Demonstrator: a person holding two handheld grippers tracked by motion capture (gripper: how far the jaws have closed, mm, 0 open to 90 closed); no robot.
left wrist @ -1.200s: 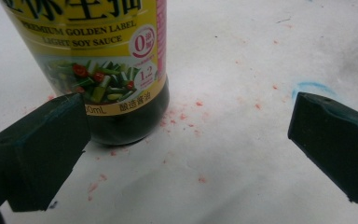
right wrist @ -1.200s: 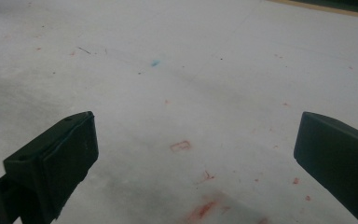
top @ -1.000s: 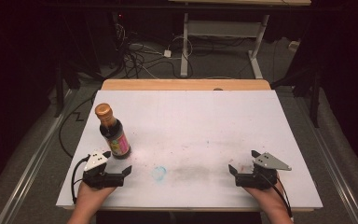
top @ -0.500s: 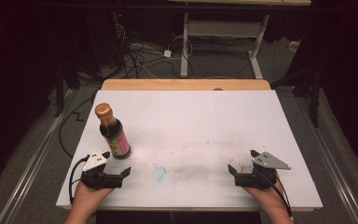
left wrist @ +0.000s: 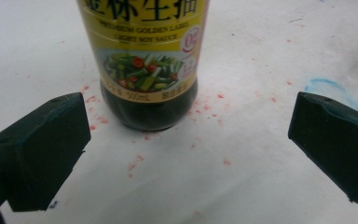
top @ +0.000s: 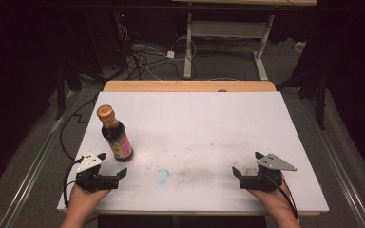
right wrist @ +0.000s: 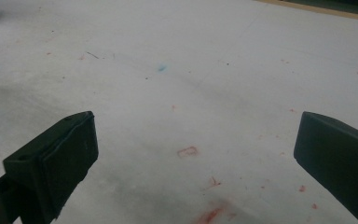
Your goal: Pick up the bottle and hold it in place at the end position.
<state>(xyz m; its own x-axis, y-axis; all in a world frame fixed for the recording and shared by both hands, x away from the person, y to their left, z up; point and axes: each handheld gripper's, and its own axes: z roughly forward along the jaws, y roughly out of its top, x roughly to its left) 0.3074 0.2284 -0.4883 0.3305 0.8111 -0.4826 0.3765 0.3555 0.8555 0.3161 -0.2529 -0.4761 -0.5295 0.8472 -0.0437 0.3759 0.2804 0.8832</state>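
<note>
Near bottle: L gripper, jaws wide.

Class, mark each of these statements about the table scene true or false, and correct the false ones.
1. The bottle stands upright on the table. True.
2. The left gripper is shut on the bottle. False: its jaws are wide open and the bottle stands beyond them, untouched.
3. The right gripper is open over bare table. True.
4. The bottle's cap is off. False: a golden-brown cap sits on its neck.
5. The bottle stands nearer the right gripper. False: it stands just ahead of the left one.
</note>
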